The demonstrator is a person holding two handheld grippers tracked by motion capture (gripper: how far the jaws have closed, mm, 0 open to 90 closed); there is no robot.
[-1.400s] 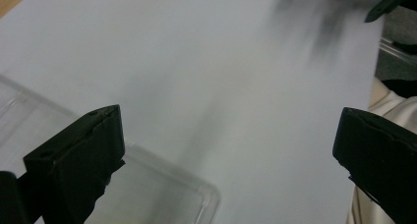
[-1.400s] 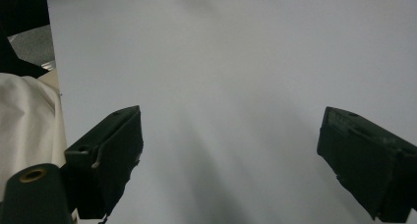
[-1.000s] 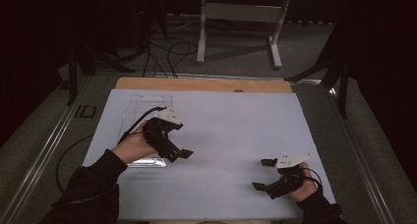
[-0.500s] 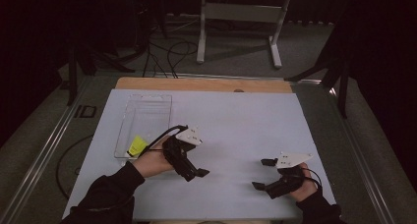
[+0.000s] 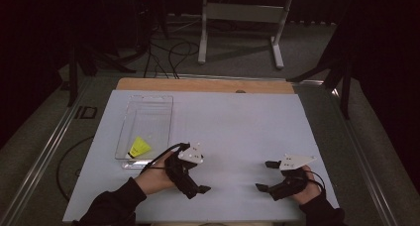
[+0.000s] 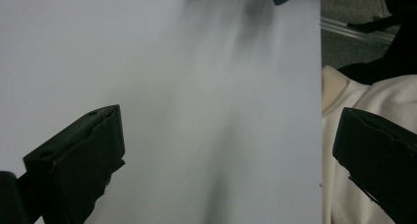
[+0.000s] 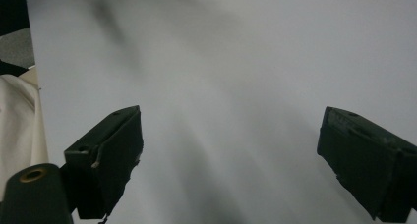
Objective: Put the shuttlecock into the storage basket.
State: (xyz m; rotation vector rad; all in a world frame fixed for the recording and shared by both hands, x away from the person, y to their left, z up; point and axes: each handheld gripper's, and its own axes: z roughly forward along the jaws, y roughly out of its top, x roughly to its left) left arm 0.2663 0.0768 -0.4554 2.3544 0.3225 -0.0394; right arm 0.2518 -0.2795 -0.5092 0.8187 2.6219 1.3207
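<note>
A small yellow object (image 5: 139, 146) lies at the near end of a clear plastic tray (image 5: 148, 104) on the left of the white table top (image 5: 237, 127). My left gripper (image 5: 194, 175) hovers just right of the tray's near corner, open and empty. In the left gripper view its jaws (image 6: 228, 150) stand wide apart over bare white surface. My right gripper (image 5: 266, 176) rests low at the near right, open, with nothing between its jaws. The right gripper view (image 7: 231, 155) shows the same wide gap over blank table.
A wooden strip (image 5: 208, 84) runs along the table's far edge. Beyond it, a white metal stand (image 5: 237, 18) and cables lie on the dark floor. A cream garment (image 6: 364, 101) shows past the table's near edge. Metal rails flank the table.
My left gripper has drawn away from the tray's near end, moving right and toward the person. The yellow object it covered now lies in the tray. The right gripper has stayed put.
</note>
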